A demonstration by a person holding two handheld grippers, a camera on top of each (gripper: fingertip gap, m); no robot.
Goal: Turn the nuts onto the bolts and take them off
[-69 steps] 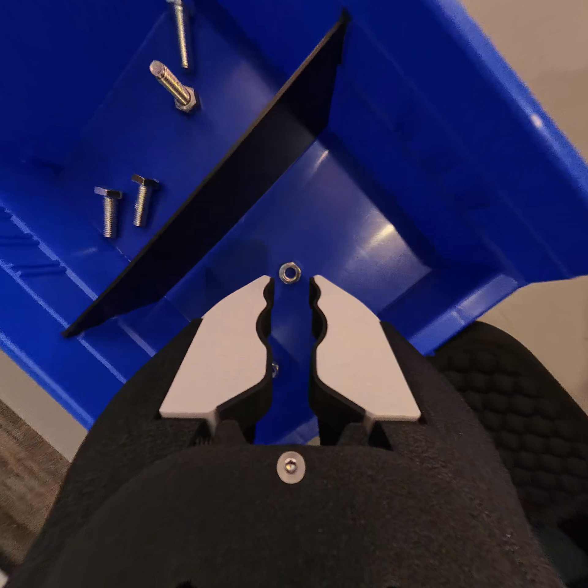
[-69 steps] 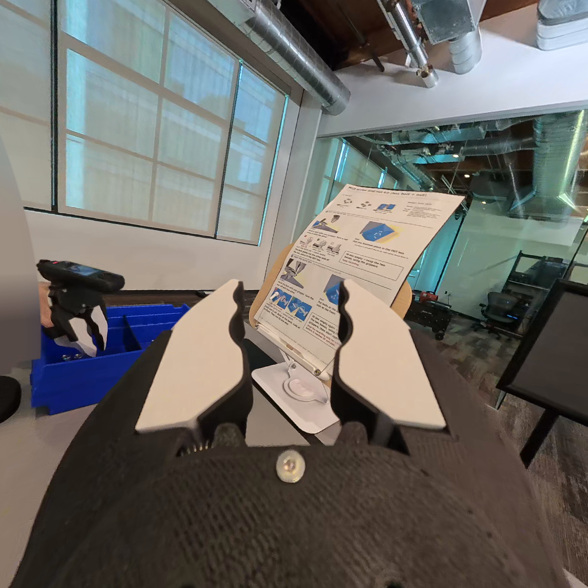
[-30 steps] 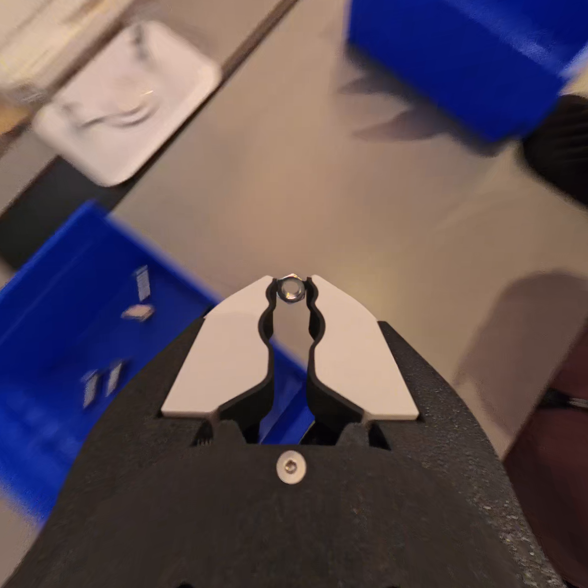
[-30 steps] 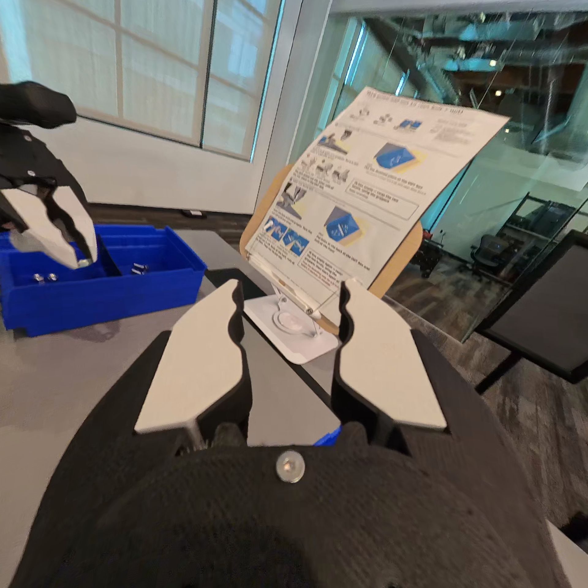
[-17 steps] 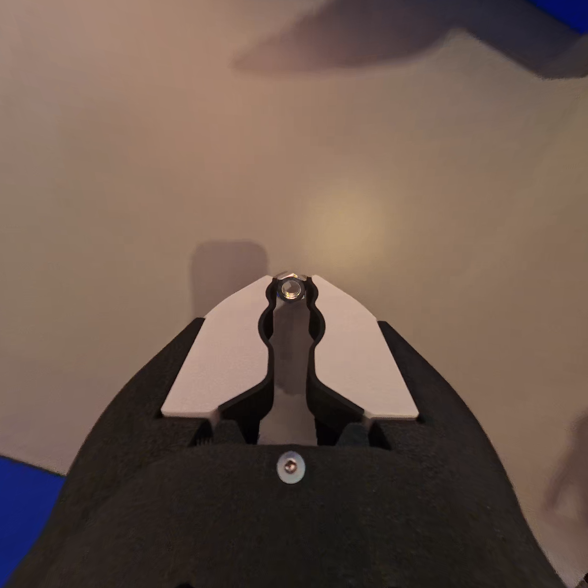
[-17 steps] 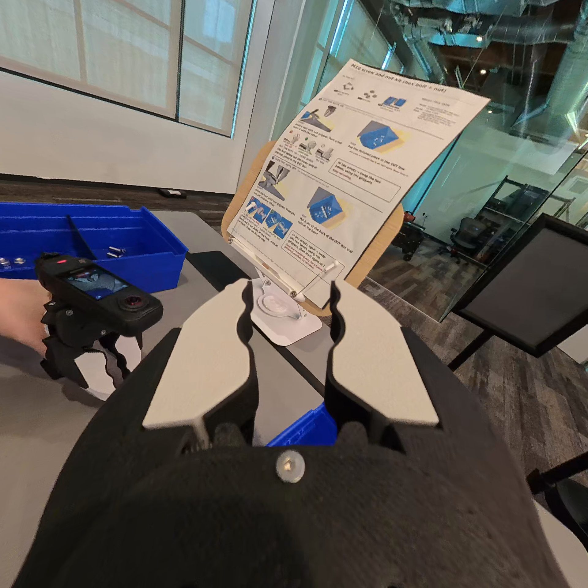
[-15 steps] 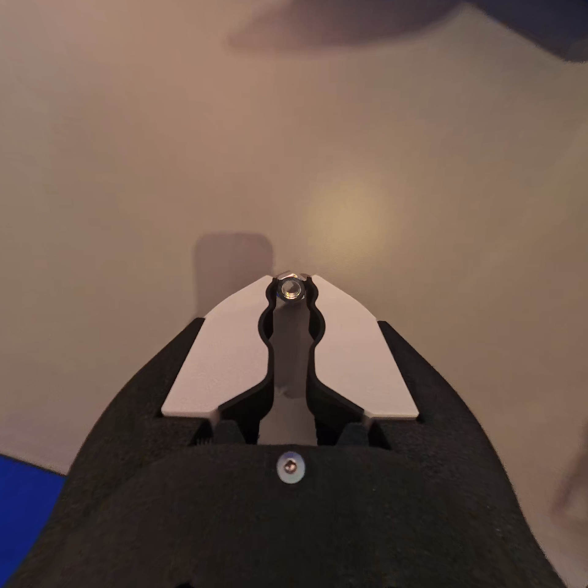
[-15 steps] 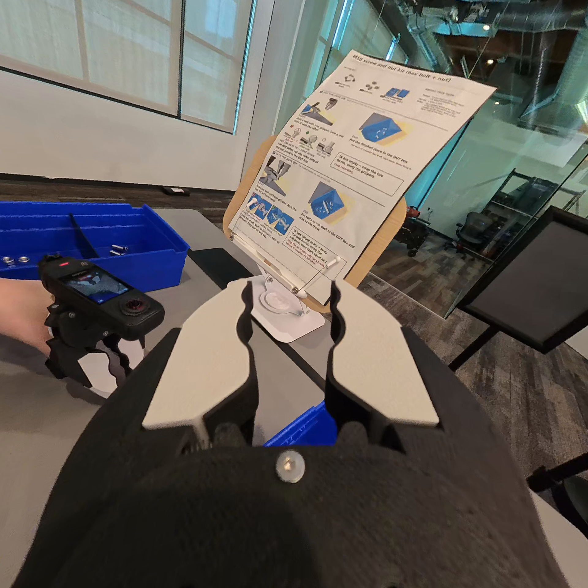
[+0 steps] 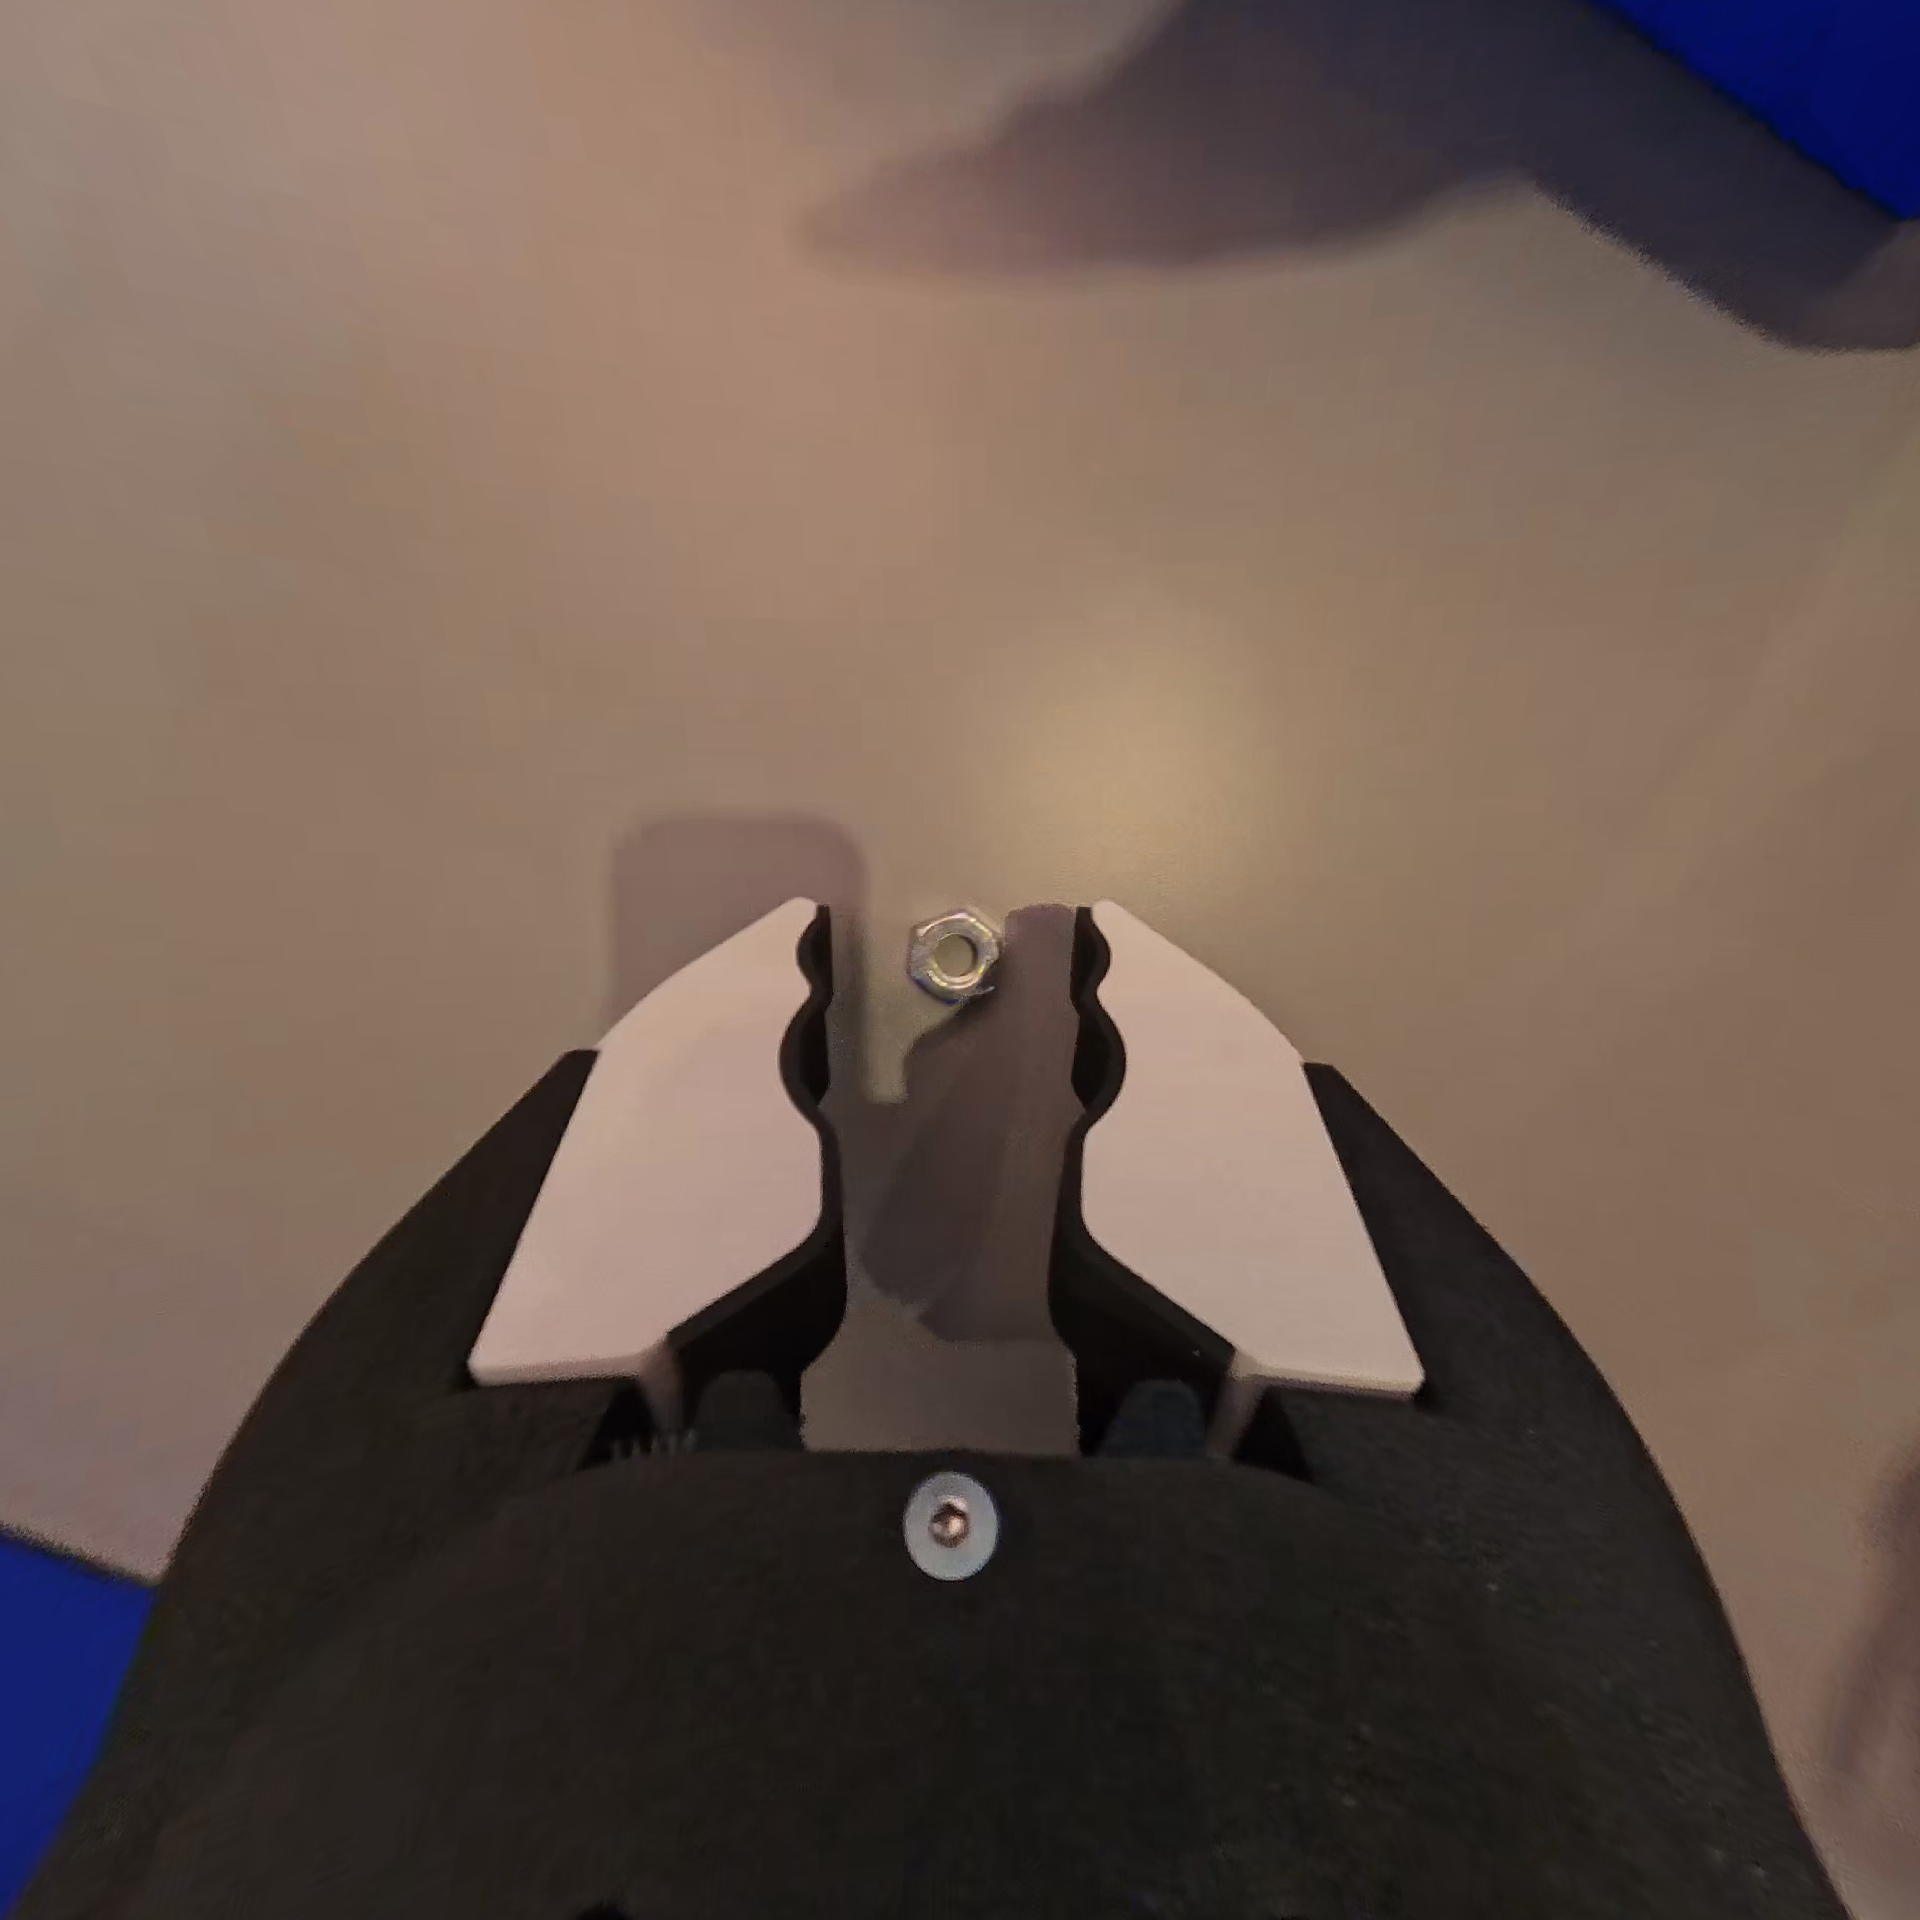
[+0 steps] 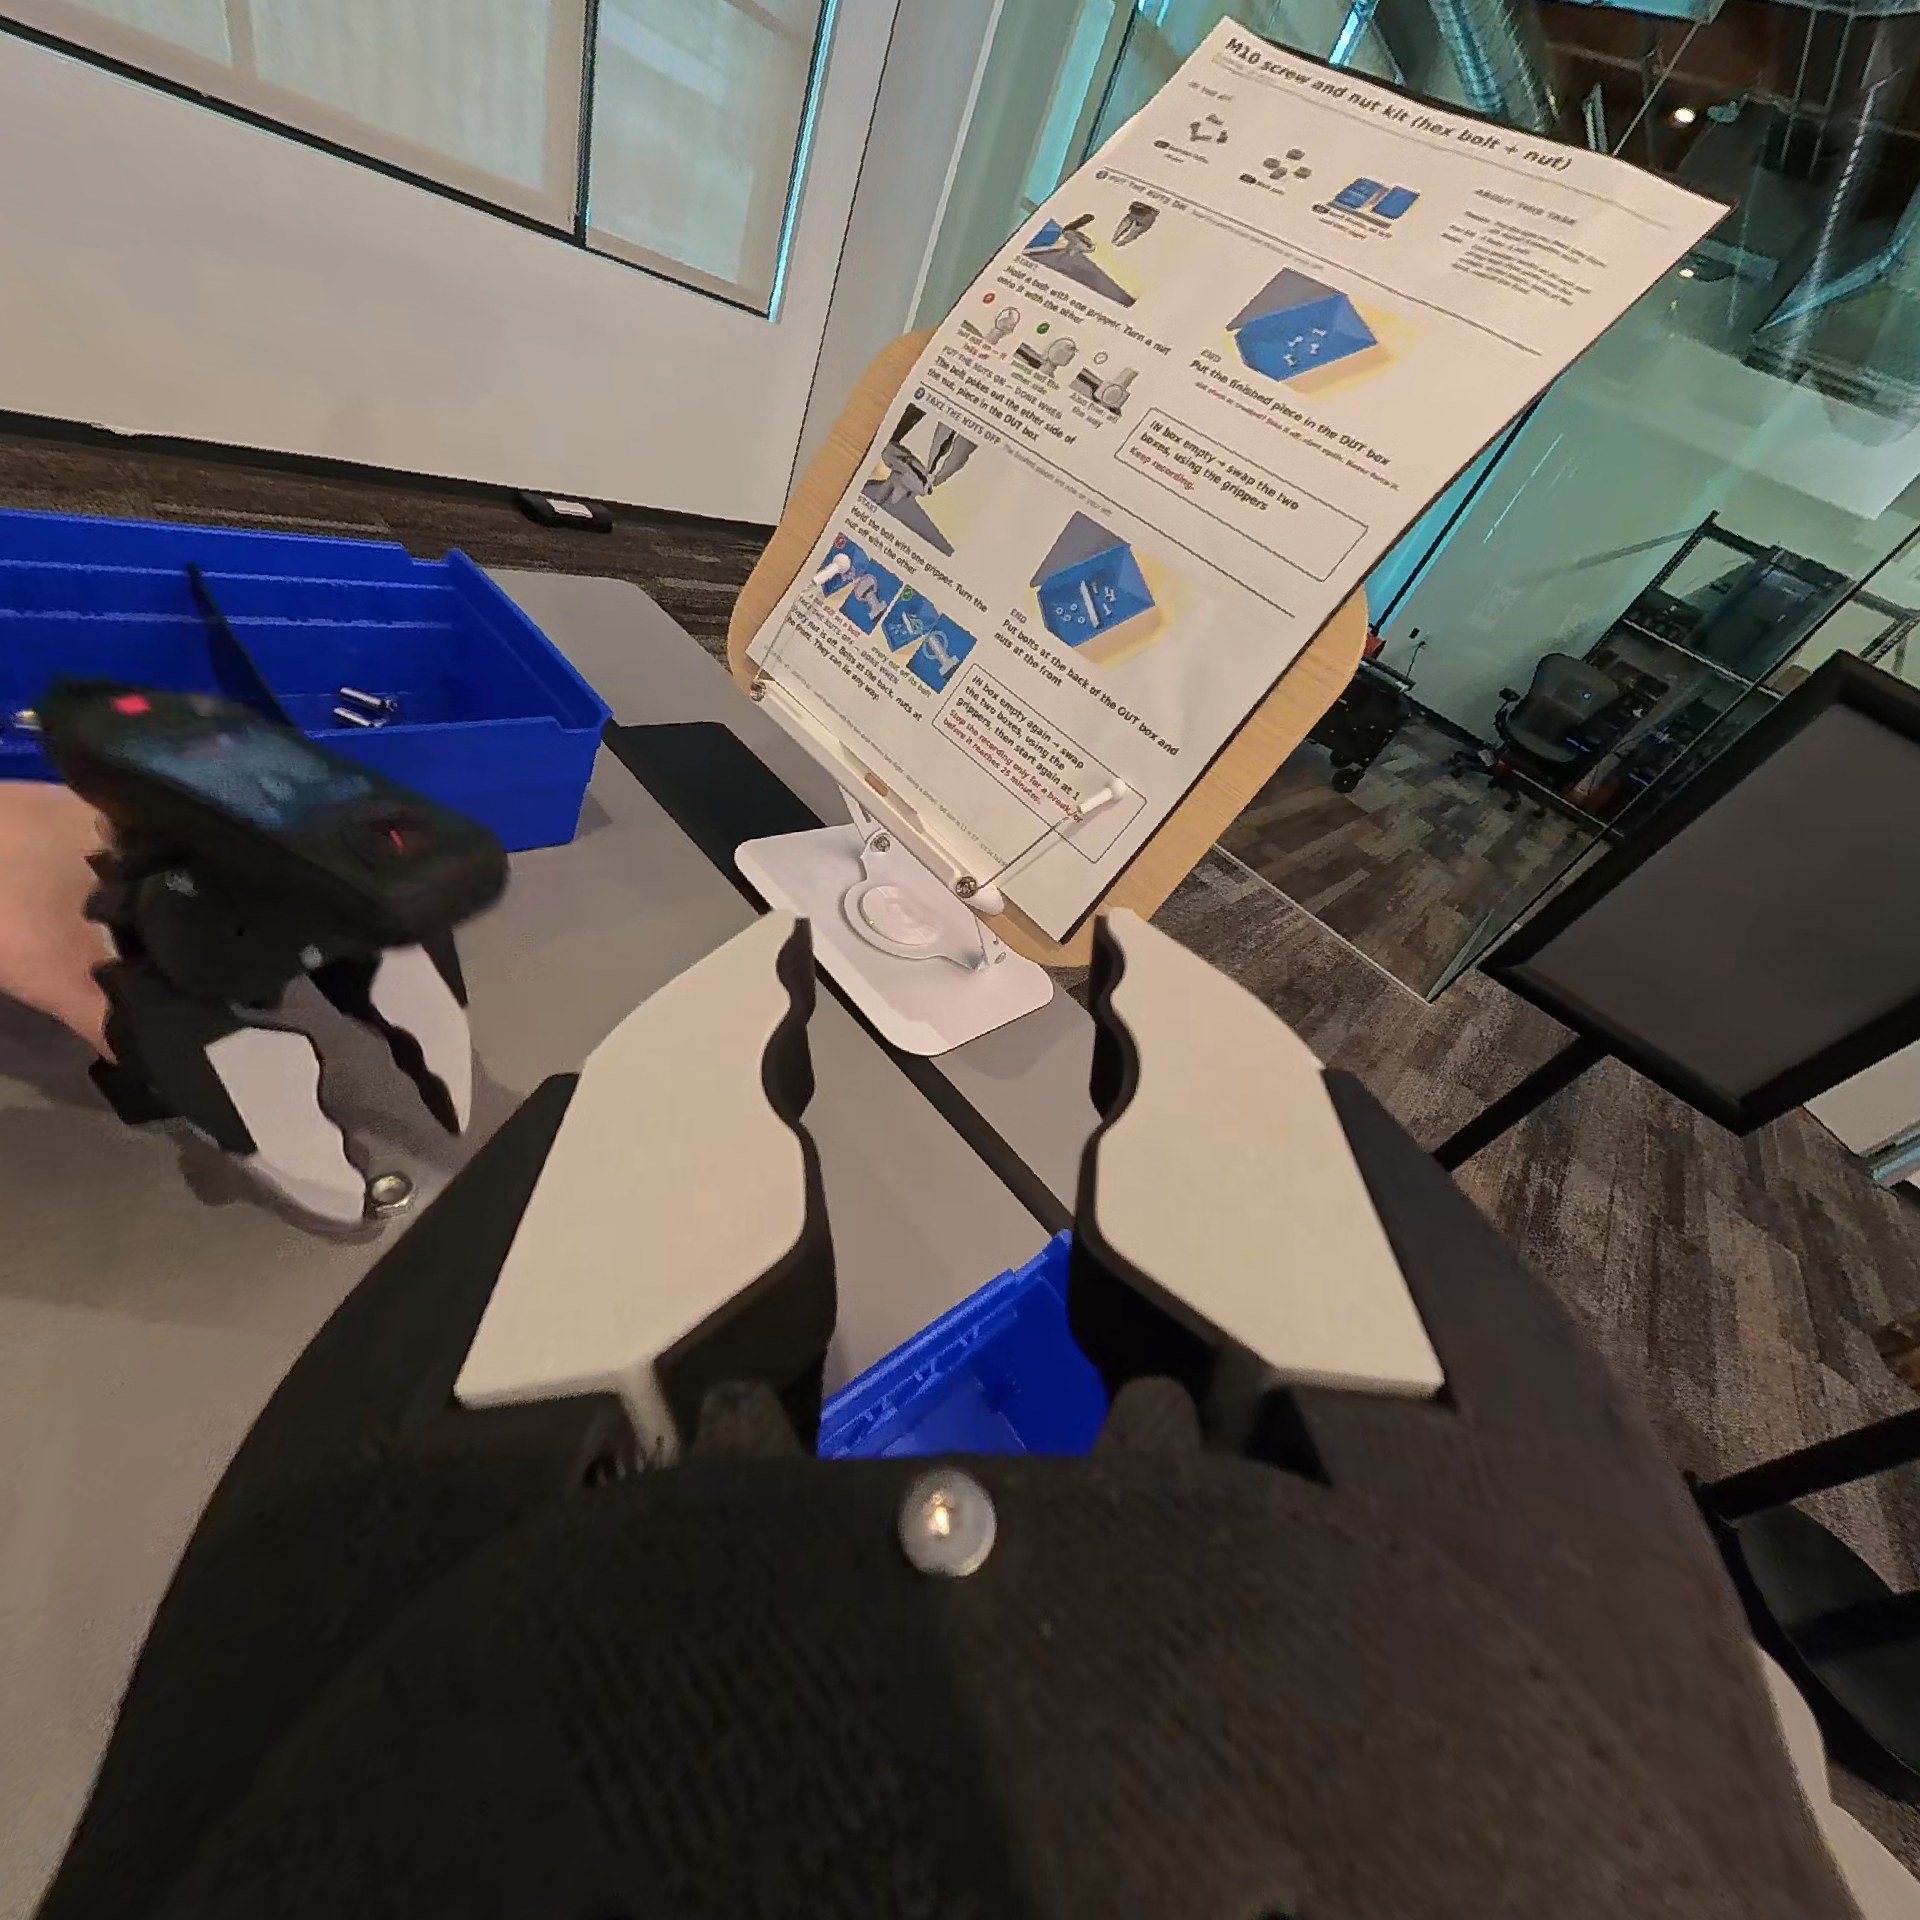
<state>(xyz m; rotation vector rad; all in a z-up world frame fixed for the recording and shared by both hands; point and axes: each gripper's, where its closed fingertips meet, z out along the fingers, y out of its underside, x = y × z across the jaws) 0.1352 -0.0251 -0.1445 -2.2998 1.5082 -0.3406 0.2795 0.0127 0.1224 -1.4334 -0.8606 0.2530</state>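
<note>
At the far left of the right wrist view sits the blue bin [image 10: 312,665] with a few bolts [image 10: 358,707] lying in it. Just in front, the left gripper [image 9: 951,940] hovers low over the grey table [image 9: 520,520] with its jaws spread. The hex nut [image 9: 952,954] lies flat on the tabletop between the tips, nearer the left one, touching neither as far as the left wrist view shows. Half a second ago that nut was pinched at the fingertips; now it is released and resting on the table.

The nut is likely small, hard, light and slick steel, apt to skid or flip, so it should be taken across two opposite flats.

Further right, the right gripper [image 10: 945,966] hangs empty, jaws apart as before, above a second blue bin [image 10: 966,1371], facing the instruction sheet [image 10: 1195,468] on its stand.
</note>
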